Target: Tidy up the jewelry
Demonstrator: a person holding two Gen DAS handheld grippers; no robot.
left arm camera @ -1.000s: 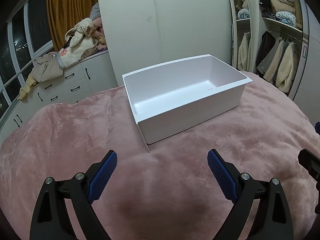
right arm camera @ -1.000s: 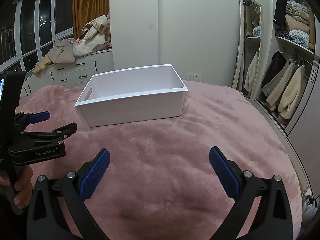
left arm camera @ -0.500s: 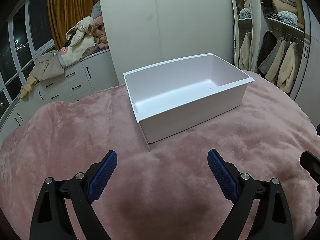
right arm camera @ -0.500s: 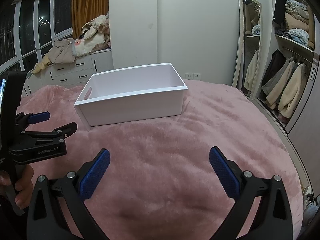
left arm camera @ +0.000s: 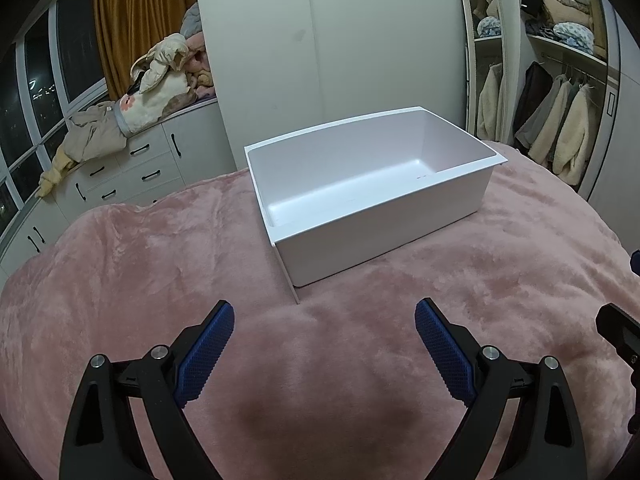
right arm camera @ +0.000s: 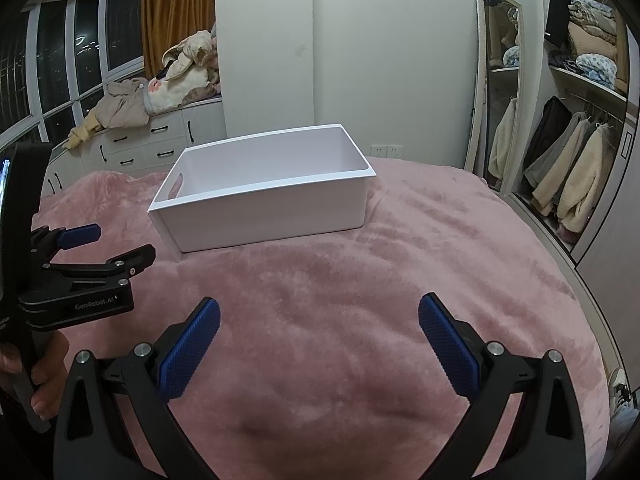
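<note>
A white rectangular plastic bin (left arm camera: 384, 236) stands open-topped on a pink plush blanket (left arm camera: 160, 280); it looks empty inside, apart from a tiny dark speck on its floor. It also shows in the right wrist view (right arm camera: 264, 216). No jewelry is visible. My left gripper (left arm camera: 324, 316) is open and empty, just short of the bin's near corner. It also shows in the right wrist view (right arm camera: 116, 246), at the left, in a hand. My right gripper (right arm camera: 320, 312) is open and empty, well short of the bin.
White drawers (left arm camera: 132, 168) with heaped clothes (left arm camera: 152, 96) stand at the back left under dark windows. An open wardrobe with hanging coats (right arm camera: 568, 184) and a mirror (right arm camera: 496, 92) are at the right. The bed's right edge (right arm camera: 592, 300) drops to the floor.
Both grippers stay open and almost still. The left view has drifted slightly, so the bin sits a little higher and further right in it.
</note>
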